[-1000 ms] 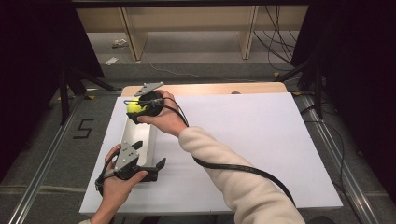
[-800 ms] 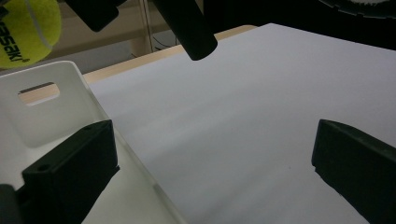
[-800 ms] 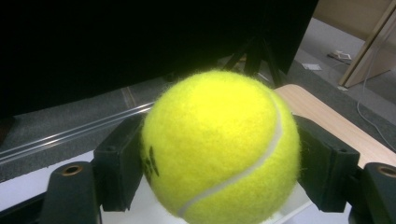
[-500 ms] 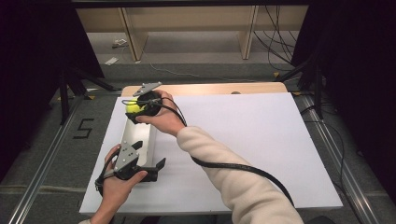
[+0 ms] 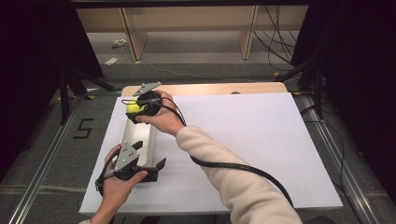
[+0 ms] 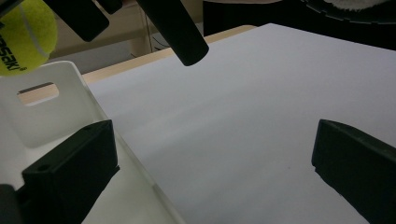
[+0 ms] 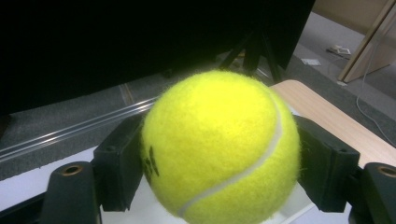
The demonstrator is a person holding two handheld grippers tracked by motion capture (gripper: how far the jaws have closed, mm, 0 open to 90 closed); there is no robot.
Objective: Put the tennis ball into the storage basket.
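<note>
A yellow tennis ball (image 5: 134, 108) hangs over the far end of a narrow white tray (image 5: 150, 136) at the table's left. My right gripper (image 5: 140, 108) is shut on it, and in the right gripper view the ball (image 7: 219, 149) sits between both black jaws. My left gripper (image 5: 150, 156) stands open at the tray's near end. In the left gripper view its jaws are wide apart, one over the tray (image 6: 51, 107) and one over the white sheet. The ball (image 6: 23, 37) shows at the upper left there, above the tray's handle slot.
A white sheet (image 5: 261, 140) covers the table, with a wooden strip (image 5: 210, 88) along its far edge. The right gripper's black cable (image 5: 233, 165) trails across the sheet beside the cream sleeve. A "5" mark (image 5: 84, 128) is on the floor at the left.
</note>
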